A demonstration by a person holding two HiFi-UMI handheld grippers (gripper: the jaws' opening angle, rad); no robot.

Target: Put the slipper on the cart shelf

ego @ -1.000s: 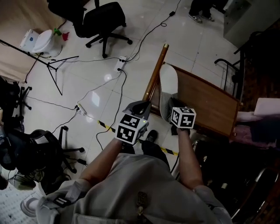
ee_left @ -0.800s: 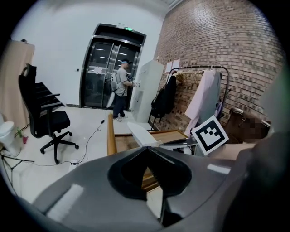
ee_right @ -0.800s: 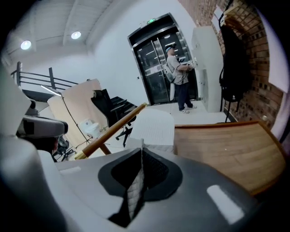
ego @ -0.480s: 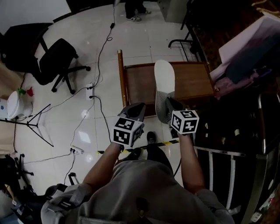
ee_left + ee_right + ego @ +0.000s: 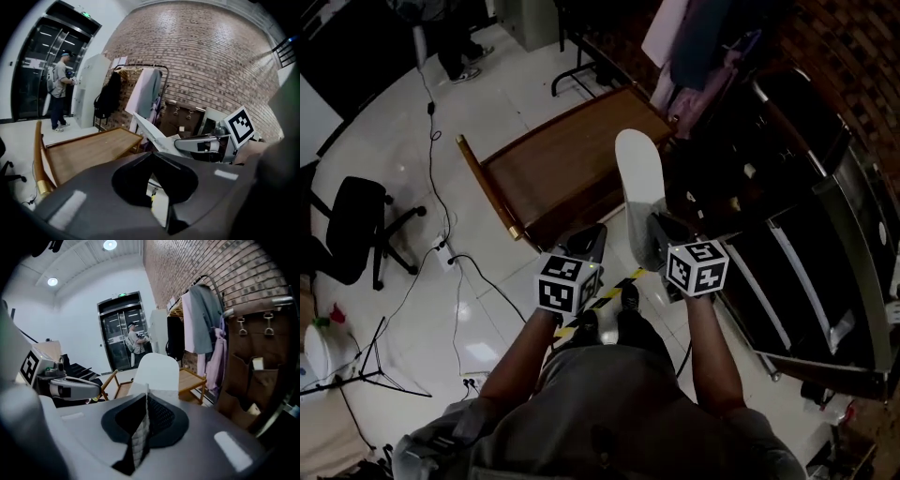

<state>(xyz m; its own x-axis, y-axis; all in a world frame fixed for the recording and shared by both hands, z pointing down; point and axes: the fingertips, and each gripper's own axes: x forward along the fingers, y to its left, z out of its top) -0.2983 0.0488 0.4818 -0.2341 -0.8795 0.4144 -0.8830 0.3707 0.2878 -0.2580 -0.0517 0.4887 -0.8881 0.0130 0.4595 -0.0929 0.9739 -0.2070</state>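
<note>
Over the near right corner of the wooden cart shelf (image 5: 553, 169), the slipper (image 5: 639, 183) hangs in the air with its pale sole uppermost, not yet resting on the boards. The right tongs (image 5: 661, 227) are pinching only a thin fold of its grey mesh upper at the near end. The left tongs (image 5: 591, 236) are pressed together on nothing and carry none of the load. Hazard 1: most of the slipper projects beyond the grip, so a quick swing is likely to make it pivot or slide out of the pinch. Hazard 2: in the head view much of the sole lies outside the shelf outline, so release here could drop it onto the floor (image 5: 412, 253). Hazard 3: the hanging garments (image 5: 694, 37) are near on the right and could snag the toe.
</note>
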